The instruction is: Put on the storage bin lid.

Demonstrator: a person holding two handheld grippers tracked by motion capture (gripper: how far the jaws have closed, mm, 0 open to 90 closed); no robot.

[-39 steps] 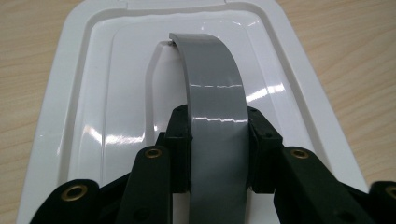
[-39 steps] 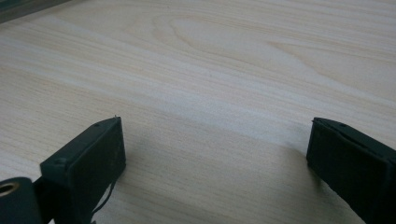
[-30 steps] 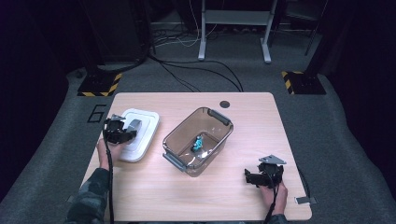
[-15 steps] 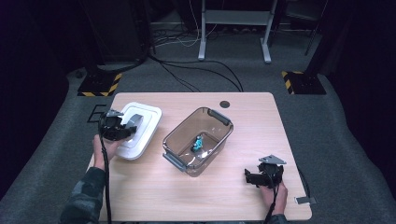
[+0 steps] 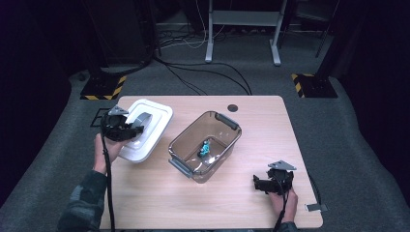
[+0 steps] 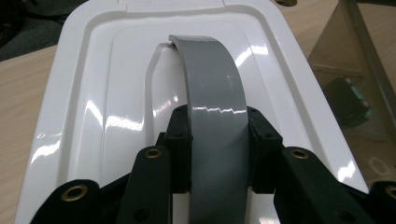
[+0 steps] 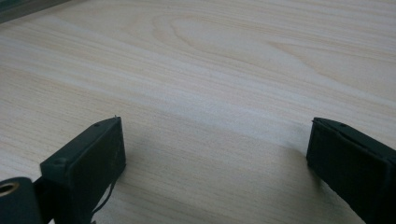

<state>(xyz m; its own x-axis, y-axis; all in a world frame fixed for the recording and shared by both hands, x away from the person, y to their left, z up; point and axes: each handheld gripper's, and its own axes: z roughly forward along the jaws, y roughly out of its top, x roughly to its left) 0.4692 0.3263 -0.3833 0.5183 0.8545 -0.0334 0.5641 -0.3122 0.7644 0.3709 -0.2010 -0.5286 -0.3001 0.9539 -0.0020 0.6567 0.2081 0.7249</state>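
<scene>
Lid [image 6: 116,93] handle [image 6: 217,107] sits clamped in left hand-held gripper [image 6: 218,140]; right hand-held gripper [image 7: 215,154] gapes wide, empty.

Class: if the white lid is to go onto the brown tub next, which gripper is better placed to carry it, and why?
The left gripper: its jaws straddle the lid's grey handle. The right gripper sits open over bare table.

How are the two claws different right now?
The left claw is shut on the grey handle of the white lid, while the right claw is wide open with nothing between its jaws. The left claw sits over the lid, left of the clear bin; the right claw is low over bare wooden table, to the bin's right. Both are black, and each is held in a hand.
</scene>
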